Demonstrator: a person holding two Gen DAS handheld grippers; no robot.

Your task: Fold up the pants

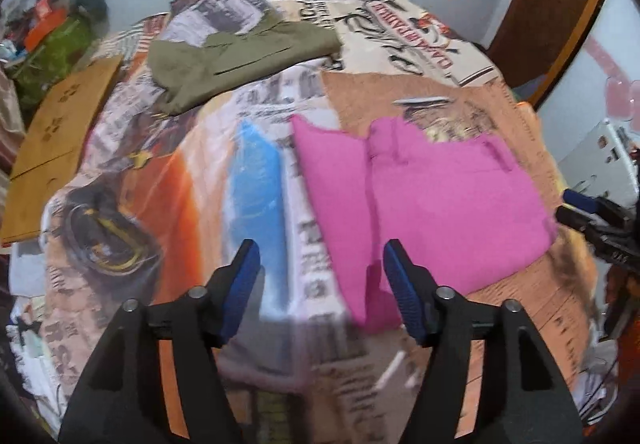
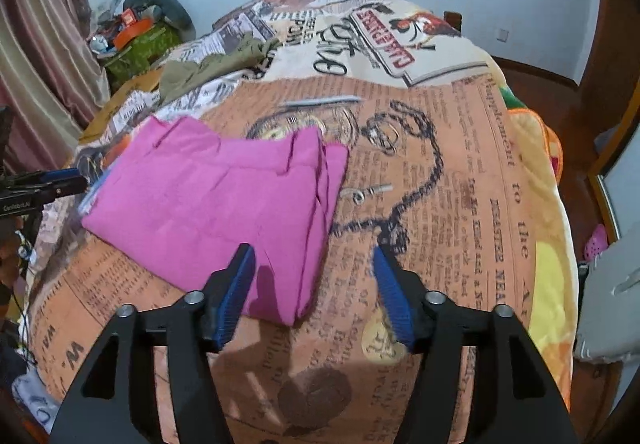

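Pink pants lie folded in a flat stack on the newspaper-print bedspread. In the right wrist view the pink pants lie just ahead and left. My left gripper is open and empty, above the pants' near left corner. My right gripper is open and empty, above the pants' near right corner. The right gripper also shows at the right edge of the left wrist view, and the left gripper at the left edge of the right wrist view.
Folded olive pants lie farther back on the bed. A wooden board lies at the bed's left side. A cluttered pile stands by the curtain. A wooden door frame is at the right.
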